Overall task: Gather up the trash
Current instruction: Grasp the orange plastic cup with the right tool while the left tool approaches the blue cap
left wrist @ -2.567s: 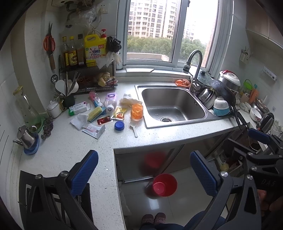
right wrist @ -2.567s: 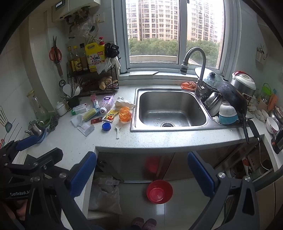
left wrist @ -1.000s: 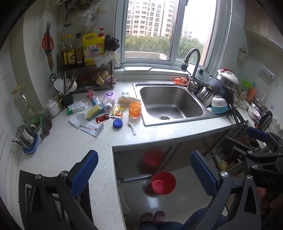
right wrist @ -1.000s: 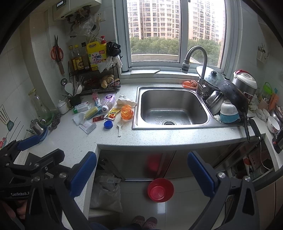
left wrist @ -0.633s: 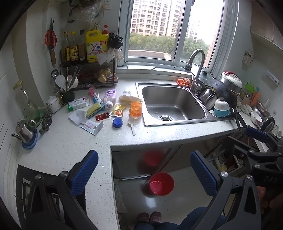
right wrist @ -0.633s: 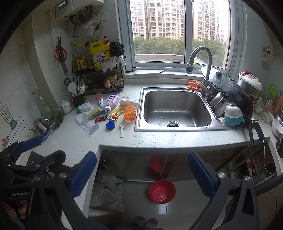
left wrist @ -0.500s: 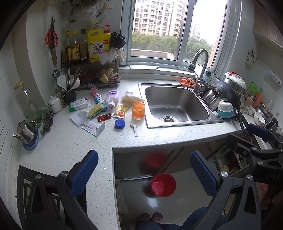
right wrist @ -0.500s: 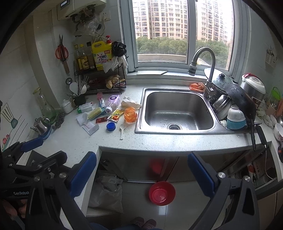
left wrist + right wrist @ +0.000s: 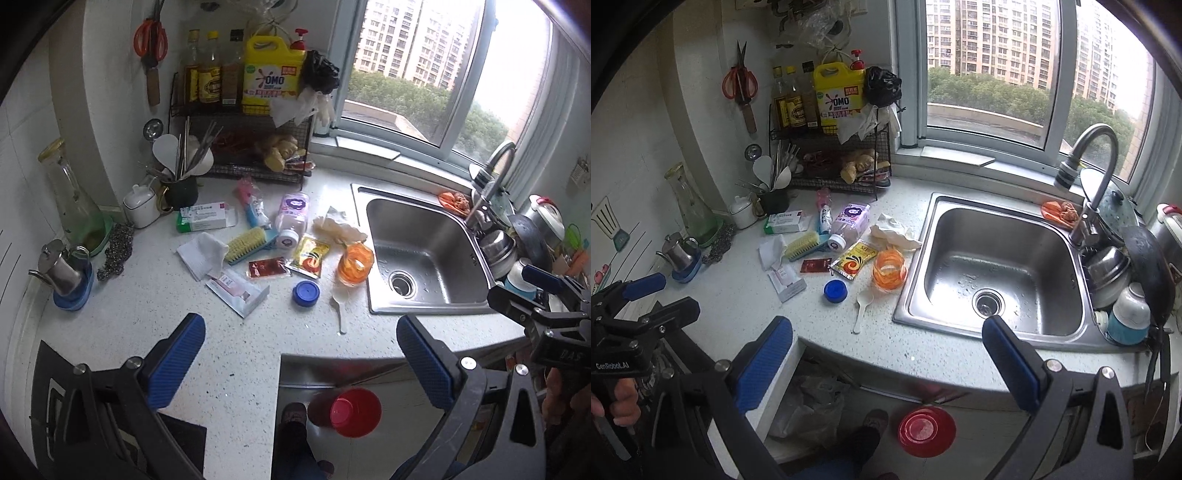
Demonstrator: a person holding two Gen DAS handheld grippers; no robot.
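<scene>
Hovering above the counter edge, I hold both tools with nothing in them: my left gripper (image 9: 301, 349) has its jaws spread wide, and my right gripper (image 9: 888, 350) is spread wide too. The trash lies in a loose cluster on the counter (image 9: 129, 325) left of the sink (image 9: 1004, 266): a blue cap (image 9: 306, 292), a white plastic spoon (image 9: 340, 308), a red sachet (image 9: 266, 267), a yellow sachet (image 9: 311, 256), an orange cup (image 9: 354, 264) lying on its side, a small pink-and-white box (image 9: 238, 291) and crumpled tissues (image 9: 202, 254).

I judge the step in hand is the approach to a first piece. To do it well, I should choose one at the near border of the cluster, like the cap or the spoon, come down steeply, and close on one item only. The flat sachets will be difficult, because they lie tight on the stone.

A scrub brush (image 9: 247, 245) and a lying bottle (image 9: 291, 218) are mixed between the trash, touching or just beside the sachets, so a careless grip can take them also. The red bin (image 9: 352, 411) stands on the floor below the counter edge, near my foot.
</scene>
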